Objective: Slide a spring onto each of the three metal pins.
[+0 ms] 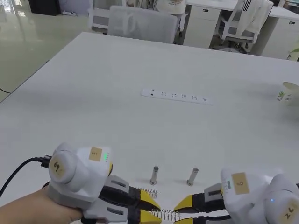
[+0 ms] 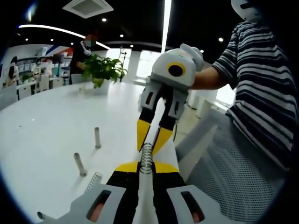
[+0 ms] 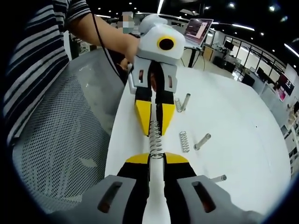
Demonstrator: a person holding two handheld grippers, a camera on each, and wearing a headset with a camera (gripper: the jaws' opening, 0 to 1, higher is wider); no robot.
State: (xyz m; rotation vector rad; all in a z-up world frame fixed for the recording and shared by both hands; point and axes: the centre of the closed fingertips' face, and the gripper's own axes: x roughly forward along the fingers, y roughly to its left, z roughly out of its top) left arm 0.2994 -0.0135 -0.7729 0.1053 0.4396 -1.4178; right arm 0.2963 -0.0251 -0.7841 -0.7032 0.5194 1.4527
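At the front edge of the bench (image 1: 93,102), nearest the person, the left claw (image 1: 152,207) and the right claw (image 1: 183,205) are facing each other tip to tip. The held spring (image 1: 167,215) is running straight between them. The left claw is pinching one end of it between its yellow tips, and the right claw is clamping down on the other end, so both claws are gripping the same spring. A hand (image 1: 32,210) is wrapping around the left gripper's body.

Just beyond the claws, three metal pins are standing on the white top, all of them bare. In the right gripper view they are showing as the first pin (image 3: 218,178), the second pin (image 3: 202,141) and the third pin (image 3: 185,102). The second spring (image 3: 184,141) is lying on the bench just beside the second pin, and the third spring (image 3: 178,105) is lying just beside the third pin.

Farther out, a white power strip (image 1: 177,96) is lying flat mid-bench. Past the far edge, a grey office chair (image 1: 140,23) is standing.
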